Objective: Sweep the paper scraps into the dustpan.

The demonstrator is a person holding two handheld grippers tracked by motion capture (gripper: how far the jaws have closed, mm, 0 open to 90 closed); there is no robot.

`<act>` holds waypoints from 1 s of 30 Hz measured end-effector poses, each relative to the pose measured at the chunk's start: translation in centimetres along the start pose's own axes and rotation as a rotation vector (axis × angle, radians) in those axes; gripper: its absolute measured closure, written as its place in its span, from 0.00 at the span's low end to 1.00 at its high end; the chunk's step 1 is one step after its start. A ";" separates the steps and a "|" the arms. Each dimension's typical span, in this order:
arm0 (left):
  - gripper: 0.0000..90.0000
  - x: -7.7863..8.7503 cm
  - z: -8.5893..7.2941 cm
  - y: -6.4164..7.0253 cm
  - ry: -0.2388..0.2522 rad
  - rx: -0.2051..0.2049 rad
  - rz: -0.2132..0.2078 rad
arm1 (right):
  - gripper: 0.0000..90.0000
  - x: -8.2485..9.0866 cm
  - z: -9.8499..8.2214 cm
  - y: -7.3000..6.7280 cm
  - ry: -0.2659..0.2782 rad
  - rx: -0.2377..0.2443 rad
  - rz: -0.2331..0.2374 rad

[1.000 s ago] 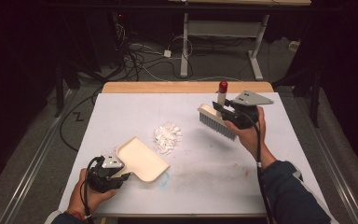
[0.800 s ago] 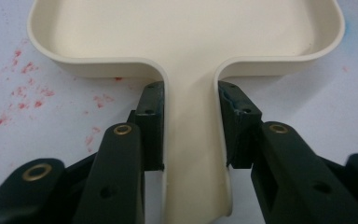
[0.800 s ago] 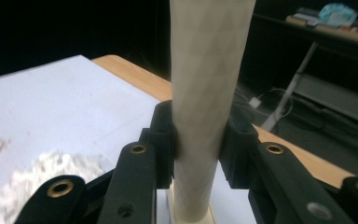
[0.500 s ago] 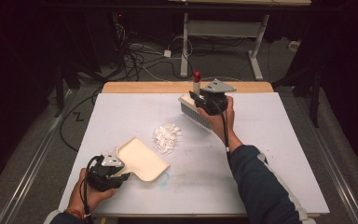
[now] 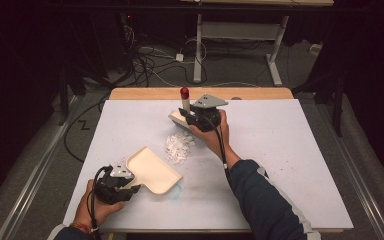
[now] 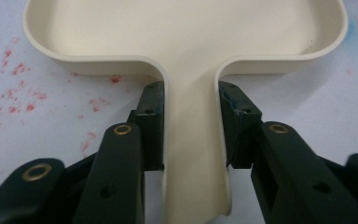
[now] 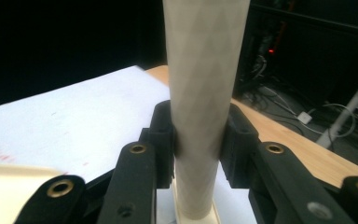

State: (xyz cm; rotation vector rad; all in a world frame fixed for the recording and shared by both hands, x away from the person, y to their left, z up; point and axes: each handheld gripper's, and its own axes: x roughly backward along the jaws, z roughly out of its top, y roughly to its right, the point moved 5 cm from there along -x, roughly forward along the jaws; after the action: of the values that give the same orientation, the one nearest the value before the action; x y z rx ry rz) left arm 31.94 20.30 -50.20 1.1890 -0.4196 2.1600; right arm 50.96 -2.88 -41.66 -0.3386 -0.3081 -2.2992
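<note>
Since 1 second ago the right gripper (image 5: 196, 119) has carried the brush (image 5: 179, 118) from the right part of the table (image 5: 290, 150) toward the middle, and it now sits just behind the pile of white scraps (image 5: 179, 146), while the left gripper (image 5: 121, 182) has kept its place. Both sets of jaws are closed: the right on the brush's pale handle (image 7: 200, 107), the left on the stem of the dustpan (image 6: 191, 135). The dustpan (image 5: 154, 170) lies flat near the front left, its open mouth turned toward the scraps but apart from them. Nothing lies in the pan (image 6: 182, 28) yet, so the sweeping seems about to begin; all scraps remain to be brushed in.
</note>
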 end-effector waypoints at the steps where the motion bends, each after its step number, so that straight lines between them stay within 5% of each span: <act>1: 0.71 0.0 0.0 0.0 0.000 0.000 0.000 | 0.78 0.0 0.0 0.0 0.000 0.000 0.000; 12: 0.71 -0.4 0.5 0.0 -0.007 -0.005 0.003 | 0.76 0.9 -1.0 -3.1 0.030 -0.011 0.030; 30: 0.71 -0.6 0.8 0.2 -0.010 -0.002 0.017 | 0.76 2.5 -0.9 -8.0 0.075 0.013 0.150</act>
State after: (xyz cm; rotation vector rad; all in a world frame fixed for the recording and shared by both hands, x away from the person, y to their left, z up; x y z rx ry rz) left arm 32.54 19.50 -50.22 1.1993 -0.4370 2.1685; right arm 43.28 0.49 -42.60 -0.2589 -0.2507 -2.1557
